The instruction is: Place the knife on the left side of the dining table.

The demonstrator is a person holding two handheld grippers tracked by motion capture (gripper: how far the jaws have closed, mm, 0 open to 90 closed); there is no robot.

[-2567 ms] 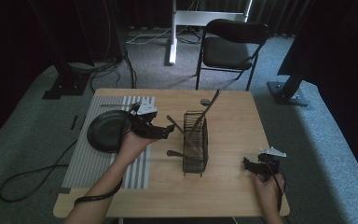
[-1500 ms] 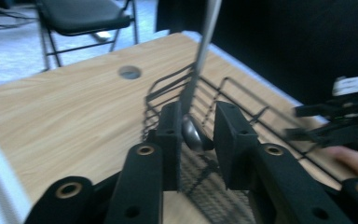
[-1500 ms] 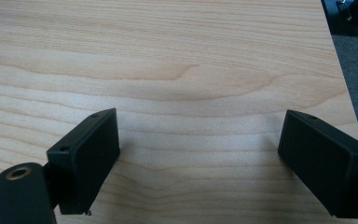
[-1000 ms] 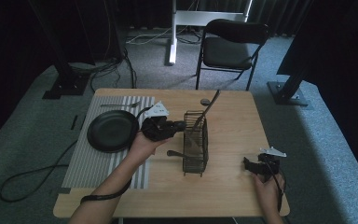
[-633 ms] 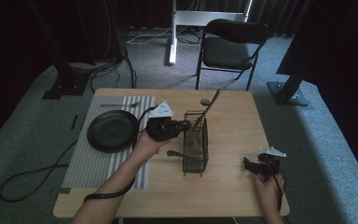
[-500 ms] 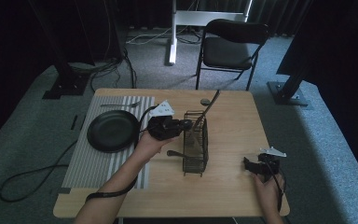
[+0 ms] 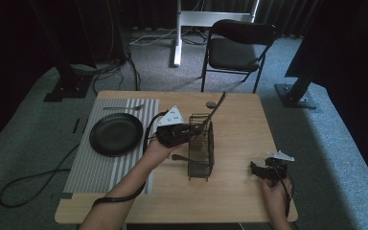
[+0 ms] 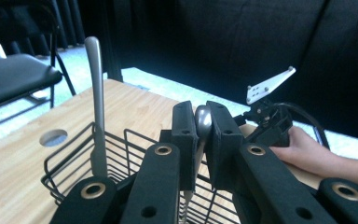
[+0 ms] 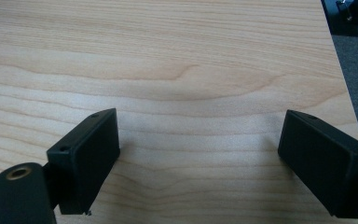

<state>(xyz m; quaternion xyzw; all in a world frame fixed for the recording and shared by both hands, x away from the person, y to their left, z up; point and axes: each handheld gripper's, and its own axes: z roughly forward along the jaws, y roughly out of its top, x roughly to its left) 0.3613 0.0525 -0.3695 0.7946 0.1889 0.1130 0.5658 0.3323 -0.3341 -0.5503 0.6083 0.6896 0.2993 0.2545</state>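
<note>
A black wire basket (image 7: 201,149) stands mid-table, its rim (image 8: 70,163) close below my left gripper's camera. One metal utensil (image 7: 217,108) leans upright in it, its handle (image 8: 95,93) rising at the left. My left gripper (image 7: 191,129) sits at the basket's near-left rim, jaws shut (image 8: 203,128) on the rounded end of a second metal utensil (image 8: 203,120) that hangs down toward the basket. My right gripper (image 7: 257,168) rests low at the table's right side, open (image 9: 198,154) over bare wood, nothing between its fingers (image 9: 86,154).
A black plate (image 7: 116,134) lies on a striped placemat (image 7: 91,167) at the left, with a utensil (image 7: 124,108) at the mat's far edge. Another utensil (image 7: 178,157) lies on the table beside the basket. A cable hole (image 7: 211,104) is near the far edge. A chair (image 7: 237,45) stands behind.
My left gripper has moved right from beside the plate to the basket's rim, carrying the utensil. The right gripper has stayed put.
</note>
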